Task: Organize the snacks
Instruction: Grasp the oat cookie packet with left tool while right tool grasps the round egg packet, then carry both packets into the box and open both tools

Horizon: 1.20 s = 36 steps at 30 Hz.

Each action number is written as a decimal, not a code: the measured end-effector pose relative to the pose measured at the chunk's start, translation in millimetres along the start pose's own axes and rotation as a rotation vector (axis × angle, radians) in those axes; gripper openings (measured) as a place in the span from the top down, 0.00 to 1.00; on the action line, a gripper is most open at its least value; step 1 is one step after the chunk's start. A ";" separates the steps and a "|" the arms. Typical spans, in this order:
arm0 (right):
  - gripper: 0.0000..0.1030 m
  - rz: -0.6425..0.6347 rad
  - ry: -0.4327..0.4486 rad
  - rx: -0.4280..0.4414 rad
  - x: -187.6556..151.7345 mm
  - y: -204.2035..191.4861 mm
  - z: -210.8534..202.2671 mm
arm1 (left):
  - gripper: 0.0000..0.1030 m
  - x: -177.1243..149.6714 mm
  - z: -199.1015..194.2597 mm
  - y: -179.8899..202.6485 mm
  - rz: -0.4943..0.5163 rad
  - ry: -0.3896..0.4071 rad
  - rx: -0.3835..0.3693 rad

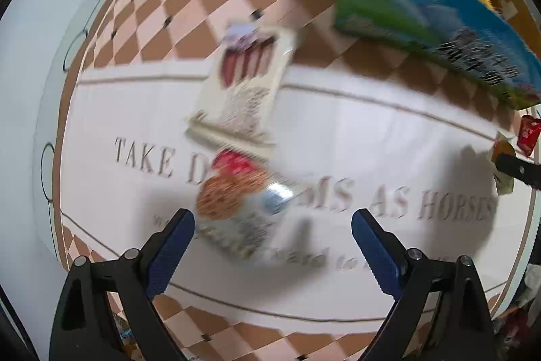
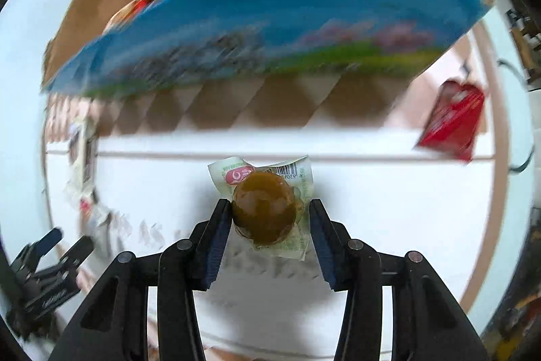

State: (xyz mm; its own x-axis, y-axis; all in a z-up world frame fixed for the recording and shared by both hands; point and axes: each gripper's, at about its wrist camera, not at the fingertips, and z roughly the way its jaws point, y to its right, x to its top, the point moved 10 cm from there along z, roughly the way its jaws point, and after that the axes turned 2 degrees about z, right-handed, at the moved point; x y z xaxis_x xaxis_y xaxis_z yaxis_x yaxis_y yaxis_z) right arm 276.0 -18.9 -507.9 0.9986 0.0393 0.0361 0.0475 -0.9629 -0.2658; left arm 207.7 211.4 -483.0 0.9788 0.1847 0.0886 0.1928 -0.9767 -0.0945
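My right gripper (image 2: 270,215) is shut on a clear-wrapped brown snack (image 2: 263,208) and holds it above the white tablecloth. It also shows at the right edge of the left wrist view (image 1: 503,158). My left gripper (image 1: 272,225) is open and empty over the cloth. Just ahead of it lies a cookie packet (image 1: 236,195), and beyond that a cream snack box with brown bars (image 1: 247,80). A cardboard box with a blue-green side (image 2: 263,32) holds several snack packs and stands ahead of the right gripper; it also shows in the left wrist view (image 1: 436,22).
A red snack packet (image 2: 453,120) lies on the cloth at the right, also seen in the left wrist view (image 1: 527,131). The round table carries a checked and lettered cloth (image 1: 338,141). The left gripper shows at lower left in the right wrist view (image 2: 71,242).
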 end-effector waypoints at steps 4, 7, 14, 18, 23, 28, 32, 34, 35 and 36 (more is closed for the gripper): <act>0.52 -0.044 -0.046 0.018 -22.2 -34.7 13.6 | 0.07 -3.2 15.9 -17.2 0.029 -0.064 -0.019; 0.52 -0.082 -0.062 0.008 -31.5 -54.0 21.0 | 0.07 -2.1 26.2 -19.7 0.072 -0.090 -0.029; 0.52 -0.122 -0.070 0.010 -35.8 -78.7 25.0 | 0.07 -0.5 62.6 -18.4 0.125 -0.191 -0.088; 0.52 -0.121 -0.063 0.012 -31.5 -83.4 21.5 | 0.07 -1.2 73.0 -16.2 0.153 -0.203 -0.102; 0.52 -0.119 -0.053 0.009 -28.2 -87.7 15.9 | 0.24 9.5 64.3 -10.7 0.156 -0.124 -0.109; 0.52 -0.113 -0.050 0.010 -27.7 -86.8 12.1 | 0.27 0.0 60.1 -9.4 0.134 -0.105 -0.119; 0.52 -0.110 -0.044 0.021 -31.5 -77.3 -0.4 | 0.27 -21.9 45.6 2.9 0.093 -0.094 -0.165; 0.52 -0.108 -0.038 0.032 -33.0 -76.1 -8.0 | 0.27 -27.7 32.4 10.8 0.078 -0.075 -0.191; 0.52 -0.105 -0.033 0.040 -33.5 -74.9 -13.4 | 0.27 -28.6 22.0 16.6 0.069 -0.058 -0.210; 0.52 -0.101 -0.026 0.050 -33.2 -73.0 -21.4 | 0.27 -28.3 10.8 22.9 0.063 -0.041 -0.223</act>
State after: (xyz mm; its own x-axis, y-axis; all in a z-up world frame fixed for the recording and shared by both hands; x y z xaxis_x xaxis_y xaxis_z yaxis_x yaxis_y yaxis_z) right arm 238.8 44.3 -469.1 0.9889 0.1428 0.0407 0.1484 -0.9391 -0.3100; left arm 185.2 184.9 -498.4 0.9913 0.1222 0.0491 0.1154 -0.9856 0.1235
